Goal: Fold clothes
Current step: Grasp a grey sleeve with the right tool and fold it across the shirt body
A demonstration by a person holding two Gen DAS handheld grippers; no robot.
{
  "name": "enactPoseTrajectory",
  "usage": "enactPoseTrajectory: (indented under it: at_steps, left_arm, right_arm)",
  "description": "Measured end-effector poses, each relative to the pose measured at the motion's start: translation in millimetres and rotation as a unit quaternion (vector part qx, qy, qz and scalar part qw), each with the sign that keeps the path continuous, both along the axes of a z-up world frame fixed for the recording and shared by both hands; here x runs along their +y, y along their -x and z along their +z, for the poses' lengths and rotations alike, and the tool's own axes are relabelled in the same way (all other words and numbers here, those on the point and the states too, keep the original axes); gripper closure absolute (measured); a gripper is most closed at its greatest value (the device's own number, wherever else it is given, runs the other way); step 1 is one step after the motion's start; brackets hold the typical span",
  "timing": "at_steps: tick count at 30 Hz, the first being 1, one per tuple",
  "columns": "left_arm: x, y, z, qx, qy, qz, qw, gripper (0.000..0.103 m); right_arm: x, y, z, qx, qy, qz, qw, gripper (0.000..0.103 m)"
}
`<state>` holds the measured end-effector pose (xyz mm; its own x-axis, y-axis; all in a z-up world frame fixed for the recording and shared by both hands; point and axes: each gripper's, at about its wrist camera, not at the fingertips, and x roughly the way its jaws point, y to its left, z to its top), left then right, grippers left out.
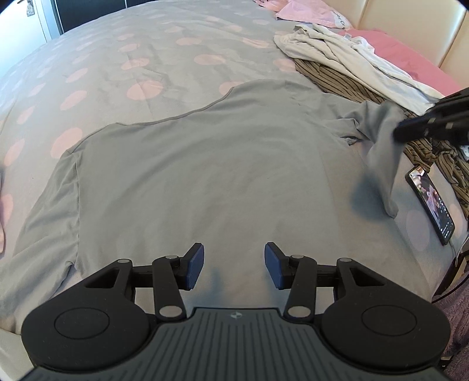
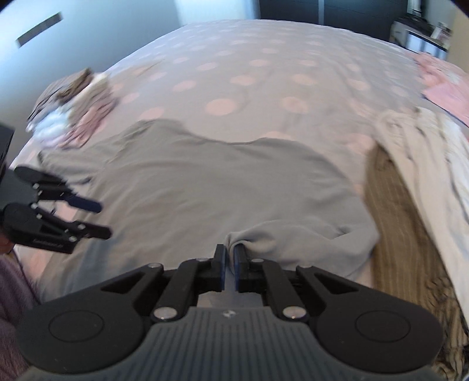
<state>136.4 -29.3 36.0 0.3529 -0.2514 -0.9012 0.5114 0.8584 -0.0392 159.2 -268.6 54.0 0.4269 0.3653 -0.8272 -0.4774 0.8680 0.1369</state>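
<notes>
A grey T-shirt (image 1: 205, 164) lies spread flat on the polka-dot bedspread (image 1: 132, 58). My left gripper (image 1: 234, 265) is open and empty, low over the shirt's near part. My right gripper (image 2: 229, 255) is shut on the shirt's sleeve (image 2: 258, 237) and holds it lifted; in the left wrist view that gripper (image 1: 401, 132) comes in from the right with the sleeve (image 1: 384, 152) hanging from it. In the right wrist view the shirt (image 2: 219, 181) spreads ahead and the left gripper (image 2: 102, 219) shows open at the left.
A pile of unfolded clothes, white (image 1: 351, 55) over brown striped (image 1: 337, 79), lies right of the shirt. A phone (image 1: 431, 202) lies on the bed at the right edge. Pink items (image 1: 307, 11) lie at the far end. Folded clothes (image 2: 76, 111) sit far left.
</notes>
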Motion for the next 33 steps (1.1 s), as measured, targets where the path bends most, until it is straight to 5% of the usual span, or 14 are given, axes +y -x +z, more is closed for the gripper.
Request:
enactPoseTrajectory:
  at_steps: [4,6,15,23,25,27,30,32,33]
  left_arm:
    - [1,2,1,0.0,0.0,-0.003,1.0,0.059]
    - [1,4,1,0.0,0.001,-0.005,1.0,0.059]
    - [-8,14,3,0.0,0.018,-0.037,0.9991,0.057]
    - [-26,14,-2,0.012,0.029,-0.045,0.9985,0.057]
    - [-30,12,-3,0.015,0.029,-0.039,0.9987,0.057]
    - [-33,10,-3,0.017,0.03,-0.039,0.9987,0.057]
    - [-38,8,-2,0.013,0.034,-0.043,0.9984,0.057]
    - [-43,7,-1,0.011,0.035,-0.045,0.9983,0.057]
    - [-45,6,-1,0.01,0.035,-0.047,0.9983,0.057]
  right_arm:
    - [24,2,-9,0.018,-0.004,0.042,0.999,0.091]
    - [30,5,-8,0.017,0.001,0.048,0.999,0.08]
    - [0,-7,-9,0.016,0.012,-0.012,1.0,0.078]
    - [-46,-18,-67,0.051,0.044,-0.096,0.993,0.077]
    - [-55,-25,-83,0.055,0.05,-0.115,0.991,0.061]
    - [-64,-31,-97,0.068,0.037,-0.136,0.988,0.06]
    - [-75,-36,-108,0.094,-0.011,-0.159,0.983,0.07]
    - [-73,-35,-107,0.096,-0.017,-0.158,0.983,0.096]
    - [-71,-32,-103,0.092,-0.013,-0.155,0.984,0.097]
